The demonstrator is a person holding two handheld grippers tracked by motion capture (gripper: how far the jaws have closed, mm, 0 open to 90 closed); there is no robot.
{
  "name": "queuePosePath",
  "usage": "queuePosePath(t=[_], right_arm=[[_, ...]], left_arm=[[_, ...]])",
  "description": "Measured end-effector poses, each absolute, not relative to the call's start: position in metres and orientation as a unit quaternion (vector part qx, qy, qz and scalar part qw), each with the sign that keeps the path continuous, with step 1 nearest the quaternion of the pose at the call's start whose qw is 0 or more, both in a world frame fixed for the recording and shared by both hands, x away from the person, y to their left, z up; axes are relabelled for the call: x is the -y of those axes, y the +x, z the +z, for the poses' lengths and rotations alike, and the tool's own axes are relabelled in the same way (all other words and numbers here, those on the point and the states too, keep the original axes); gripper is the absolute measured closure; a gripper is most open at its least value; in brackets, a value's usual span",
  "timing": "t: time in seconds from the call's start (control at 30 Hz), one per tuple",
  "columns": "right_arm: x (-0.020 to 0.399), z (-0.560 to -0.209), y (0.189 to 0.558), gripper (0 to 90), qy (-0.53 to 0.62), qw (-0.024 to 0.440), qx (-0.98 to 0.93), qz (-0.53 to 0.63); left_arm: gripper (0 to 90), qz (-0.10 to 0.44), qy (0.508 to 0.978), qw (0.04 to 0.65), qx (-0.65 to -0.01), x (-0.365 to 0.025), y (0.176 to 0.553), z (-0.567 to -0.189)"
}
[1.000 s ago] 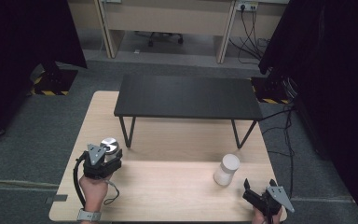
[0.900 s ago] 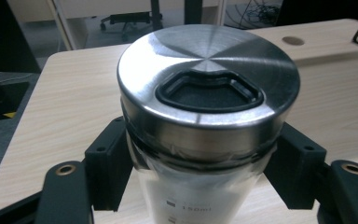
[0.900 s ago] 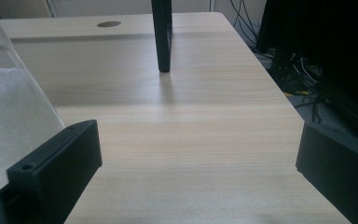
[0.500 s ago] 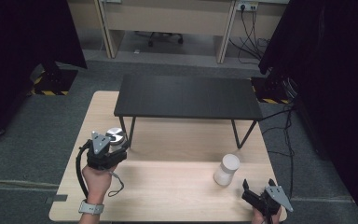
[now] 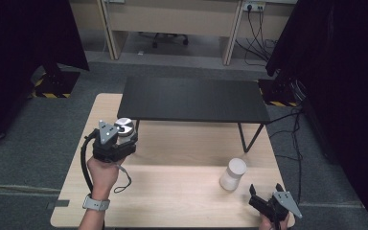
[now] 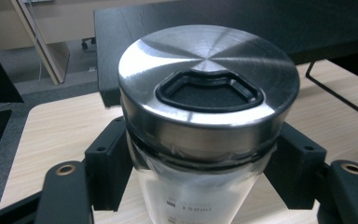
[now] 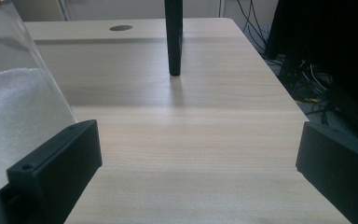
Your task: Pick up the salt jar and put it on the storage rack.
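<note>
Above the wooden table (image 5: 172,191), left gripper (image 5: 120,139) fingers clamp the steel-lidded jar (image 6: 205,116)

Lab, black curtains (image 5: 24,43), hazard tape (image 5: 45,88), cables (image 5: 258,28)

We had the high cam fixed above the near side, looking fwd and down over the wooden table (image 5: 182,191). Both gripper cams rode low, v. close; all three shared that tabletop (image 7: 191,140) (image 6: 51,121).
</note>
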State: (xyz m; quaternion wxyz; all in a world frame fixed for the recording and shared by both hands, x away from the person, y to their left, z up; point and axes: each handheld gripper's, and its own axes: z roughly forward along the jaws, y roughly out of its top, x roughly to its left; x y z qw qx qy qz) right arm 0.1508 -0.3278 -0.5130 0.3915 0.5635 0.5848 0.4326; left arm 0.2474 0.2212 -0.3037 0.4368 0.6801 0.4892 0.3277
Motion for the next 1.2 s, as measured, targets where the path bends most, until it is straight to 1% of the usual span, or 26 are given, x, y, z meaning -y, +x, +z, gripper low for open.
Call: queuePosePath(t=[0.17, 0.63, 1.2], right_arm=[[0.327, -0.513, 0.151, 0.3, 0.559, 0.395, -0.588, 0.431], [0.329, -0.514, 0.150, 0.3, 0.555, 0.394, -0.590, 0.435], [0.326, -0.513, 0.152, 0.3, 0.551, 0.398, -0.598, 0.425]], left_arm=[[31.0, 0.307, 0.679, 0.447, -0.495, -0.222, 0.253, -0.290], [31.0, 0.330, 0.680, 0.447, -0.479, -0.205, 0.267, -0.260], [31.0, 0.335, 0.674, 0.457, -0.473, -0.203, 0.297, -0.254]])
